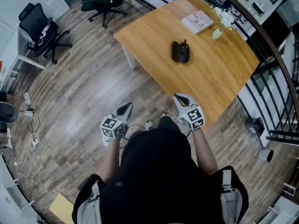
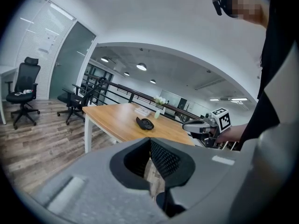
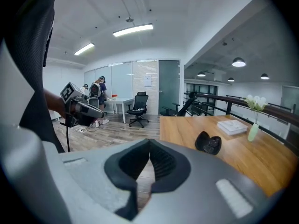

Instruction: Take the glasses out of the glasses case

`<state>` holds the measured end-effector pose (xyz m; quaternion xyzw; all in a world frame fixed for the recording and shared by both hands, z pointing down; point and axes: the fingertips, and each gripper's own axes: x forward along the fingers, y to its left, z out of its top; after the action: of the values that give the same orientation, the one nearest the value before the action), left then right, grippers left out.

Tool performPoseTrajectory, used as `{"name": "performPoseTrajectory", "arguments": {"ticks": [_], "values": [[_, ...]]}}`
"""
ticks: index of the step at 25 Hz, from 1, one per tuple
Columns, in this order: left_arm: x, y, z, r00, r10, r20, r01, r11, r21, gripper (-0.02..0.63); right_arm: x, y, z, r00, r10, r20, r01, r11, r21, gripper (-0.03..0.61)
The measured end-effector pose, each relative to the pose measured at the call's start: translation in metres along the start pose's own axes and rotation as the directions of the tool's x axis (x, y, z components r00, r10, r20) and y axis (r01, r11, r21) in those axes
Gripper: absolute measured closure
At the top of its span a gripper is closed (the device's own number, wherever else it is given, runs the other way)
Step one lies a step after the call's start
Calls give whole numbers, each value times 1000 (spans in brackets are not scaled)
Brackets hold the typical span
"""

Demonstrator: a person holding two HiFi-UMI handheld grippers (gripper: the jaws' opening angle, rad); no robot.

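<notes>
Head view: a black glasses case (image 1: 180, 52) is seen lying open near the middle of a wooden table (image 1: 219, 78). What lies inside the case cannot be made out here. A white booklet (image 1: 197, 21) and a small vase (image 1: 217, 33) are set further back on the table, well apart from the case. The left gripper (image 1: 125, 108) and right gripper (image 1: 181, 98) are held close to the person's body. The left one is over the wood floor (image 1: 88, 92) and the right one at the table's near edge. Both are well apart from the case. 2 office chairs (image 1: 43, 31) are seen on the floor to the left.

Left gripper view: the left gripper's (image 2: 149, 142) jaws are pressed together at the tips, with nothing between them. The table (image 2: 117, 120) is seen beyond with the case (image 2: 145, 123) on it. The right gripper (image 2: 200, 125) is seen at the right with its marker cube (image 2: 223, 119).

Right gripper view: the right gripper's (image 3: 149, 146) jaws are also closed tip to tip, and nothing is gripped. The case (image 3: 209, 143) is seen open on the table (image 3: 187, 125), ahead and to the right. Something glinting is seen inside it, too small to tell. The booklet (image 3: 235, 126) and vase (image 3: 252, 132) are seen behind it. The left gripper (image 3: 83, 109) is seen at the left.
</notes>
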<state>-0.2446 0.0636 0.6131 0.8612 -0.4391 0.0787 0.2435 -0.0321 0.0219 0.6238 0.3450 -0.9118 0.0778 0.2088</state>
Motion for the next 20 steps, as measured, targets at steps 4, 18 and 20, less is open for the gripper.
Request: {"name": "performPoseTrajectory", "arguments": {"ticks": [4,18,20], "values": [[4,9,2,1000,1,9,-1,1000,-8,603,8,-6,6,1000,2,4,-2,1000,3,574],[56,24,37,1000,9,5,-9,1000,-7,603,32,-63,13,1000,-12,8,12,999,39,574],[70,25,43,1000,4,6,-4,1000,2,603,34,-77,12,1000,-16,5,16,999,48,574]]}}
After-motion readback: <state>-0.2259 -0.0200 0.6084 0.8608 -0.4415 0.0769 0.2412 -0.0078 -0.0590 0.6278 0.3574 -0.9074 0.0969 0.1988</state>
